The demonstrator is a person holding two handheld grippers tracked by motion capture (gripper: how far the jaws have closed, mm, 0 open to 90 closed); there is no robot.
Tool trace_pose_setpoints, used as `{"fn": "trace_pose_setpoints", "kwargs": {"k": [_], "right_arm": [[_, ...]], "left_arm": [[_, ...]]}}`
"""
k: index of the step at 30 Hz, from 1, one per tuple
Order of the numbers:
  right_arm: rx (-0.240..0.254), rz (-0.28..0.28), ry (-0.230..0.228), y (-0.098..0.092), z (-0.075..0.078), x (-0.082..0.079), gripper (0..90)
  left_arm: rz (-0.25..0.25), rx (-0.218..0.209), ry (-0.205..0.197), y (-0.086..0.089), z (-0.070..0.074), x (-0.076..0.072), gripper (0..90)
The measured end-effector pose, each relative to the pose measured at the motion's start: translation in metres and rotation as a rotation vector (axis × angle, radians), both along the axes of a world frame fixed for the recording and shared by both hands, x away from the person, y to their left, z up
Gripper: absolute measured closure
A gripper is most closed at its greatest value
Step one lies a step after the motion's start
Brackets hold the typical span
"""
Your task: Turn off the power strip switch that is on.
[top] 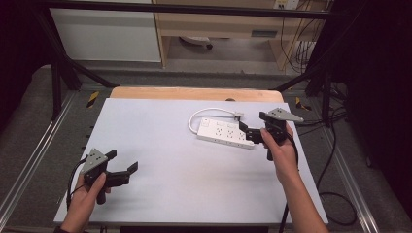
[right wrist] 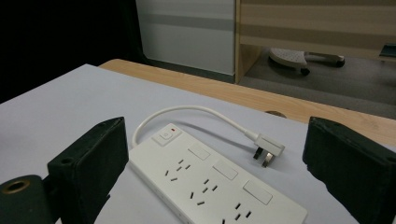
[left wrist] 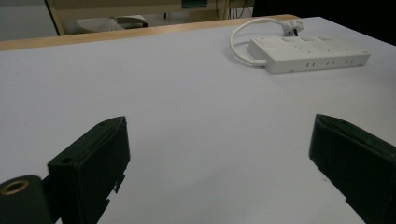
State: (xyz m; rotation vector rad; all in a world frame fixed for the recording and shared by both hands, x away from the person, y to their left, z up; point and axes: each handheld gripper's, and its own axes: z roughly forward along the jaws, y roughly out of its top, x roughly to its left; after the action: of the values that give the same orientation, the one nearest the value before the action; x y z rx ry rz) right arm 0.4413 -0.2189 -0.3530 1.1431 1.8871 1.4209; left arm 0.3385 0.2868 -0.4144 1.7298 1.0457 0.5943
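Power strip point(top: 224, 132) lies flat, long axis left-right, cord end left; right claw point(top: 250, 131) wide open, empty.

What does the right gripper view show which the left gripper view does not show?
The right gripper view shows the switch with its red light on the power strip, and the plug's pins clearly. The left gripper view shows a wide bare stretch of the white table before the strip, and the strip's side wall. Both share the strip, its looped white cord and open black jaws.
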Motion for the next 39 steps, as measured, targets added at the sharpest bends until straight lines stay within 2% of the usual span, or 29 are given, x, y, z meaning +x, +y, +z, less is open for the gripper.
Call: {"fn": "trace_pose_setpoints", "kwargs": {"k": [8, 21, 29, 39], "right_arm": [[-0.002, -0.009, -0.019, -0.013, -0.007, -0.017, 6.7], [0.012, -0.051, -0.058, -0.034, -0.013, -0.043, 3.8], [0.006, -0.061, -0.051, -0.041, -0.024, -0.054, 2.9], [0.012, -0.077, -0.025, -0.050, -0.046, -0.067, 2.6]], "left_arm": [[0.012, -0.006, 0.001, 0.003, 0.000, -0.003, 5.1], [0.002, -0.010, 0.001, 0.004, 0.001, -0.007, 5.1], [0.008, -0.015, 0.000, 0.007, 0.001, -0.009, 5.1], [0.011, -0.015, 0.001, 0.007, 0.001, -0.008, 5.1]]}}
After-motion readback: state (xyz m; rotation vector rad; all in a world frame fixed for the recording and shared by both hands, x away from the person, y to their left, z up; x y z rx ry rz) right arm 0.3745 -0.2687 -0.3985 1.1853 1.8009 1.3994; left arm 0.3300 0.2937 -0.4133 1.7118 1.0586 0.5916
